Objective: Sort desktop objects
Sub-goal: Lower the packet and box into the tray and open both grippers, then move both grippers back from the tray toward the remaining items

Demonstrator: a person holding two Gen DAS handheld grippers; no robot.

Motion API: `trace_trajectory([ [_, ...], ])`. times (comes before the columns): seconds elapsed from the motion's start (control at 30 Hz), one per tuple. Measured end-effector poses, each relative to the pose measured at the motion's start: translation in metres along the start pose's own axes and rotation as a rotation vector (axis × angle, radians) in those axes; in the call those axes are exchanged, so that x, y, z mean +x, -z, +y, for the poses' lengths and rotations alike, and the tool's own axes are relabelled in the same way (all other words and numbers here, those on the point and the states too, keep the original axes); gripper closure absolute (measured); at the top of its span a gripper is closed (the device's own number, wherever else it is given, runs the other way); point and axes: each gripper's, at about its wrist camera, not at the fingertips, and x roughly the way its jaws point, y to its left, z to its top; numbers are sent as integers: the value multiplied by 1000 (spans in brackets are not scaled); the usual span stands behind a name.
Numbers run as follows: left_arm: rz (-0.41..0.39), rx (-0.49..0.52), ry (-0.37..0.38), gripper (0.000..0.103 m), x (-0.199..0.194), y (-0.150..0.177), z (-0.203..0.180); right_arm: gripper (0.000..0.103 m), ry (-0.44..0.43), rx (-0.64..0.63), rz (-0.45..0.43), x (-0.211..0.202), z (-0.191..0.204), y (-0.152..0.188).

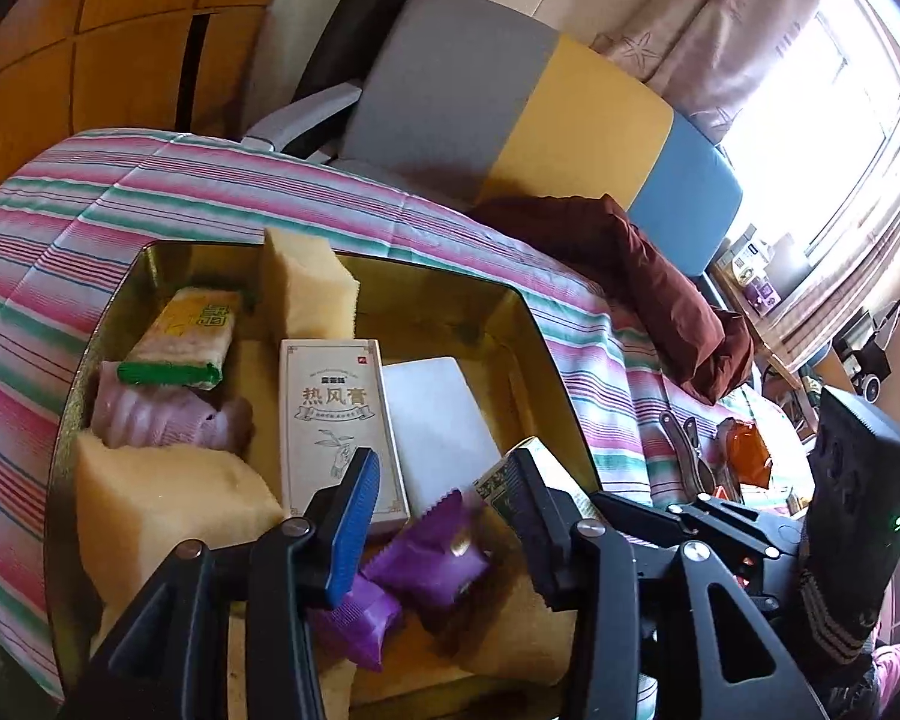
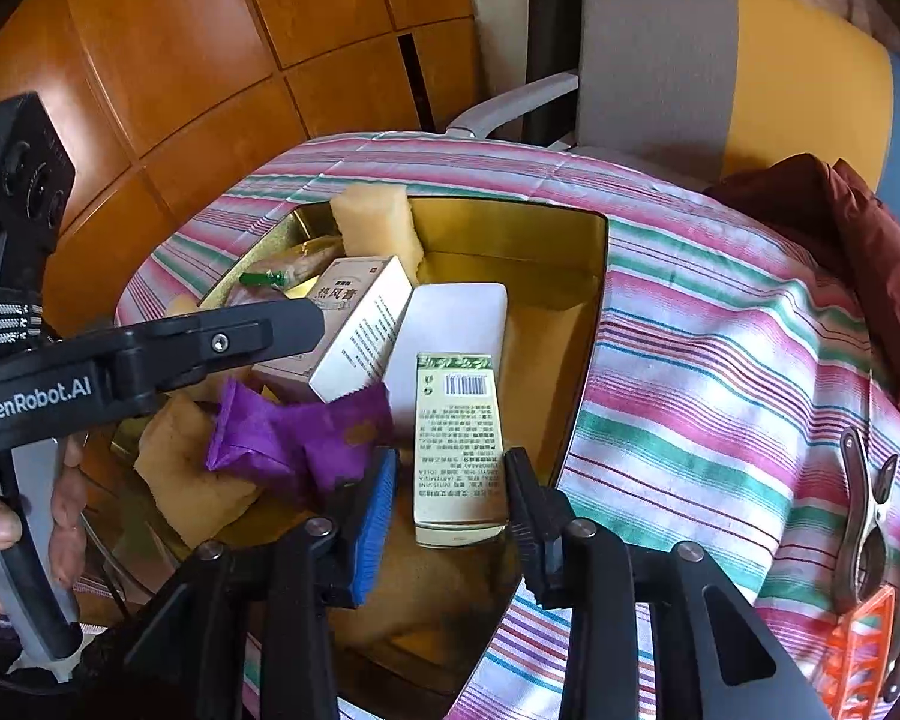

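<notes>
Both tongs (image 1: 444, 480) (image 2: 450, 480) apart over tin (image 2: 594, 252).

Metal spring clamp (image 2: 864, 516) partly cut off by the orange plastic piece (image 2: 855, 654) at the lower right edge, purple snack packets (image 1: 426, 564) blurred and half hidden behind the left claw (image 1: 444, 498), green box (image 1: 510, 480) mostly hidden by a finger (image 1: 540, 516), windowsill clutter (image 1: 750, 264) too small to tell
</notes>
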Motion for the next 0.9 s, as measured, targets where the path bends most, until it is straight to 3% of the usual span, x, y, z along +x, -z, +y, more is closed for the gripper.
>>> trace_trajectory([
  [0.23,-29,55,-99,58,-11,5,-6,65,-19,-20,-21,-10,6,-1],
  [0.47,-74,128,-190,51,-30,13,-17,66,5,-60,0,-5,15,3],
  [0.9,-123,190,-242,49,-58,20,-32,66,26,5,-114,-41,-4,-4],
])
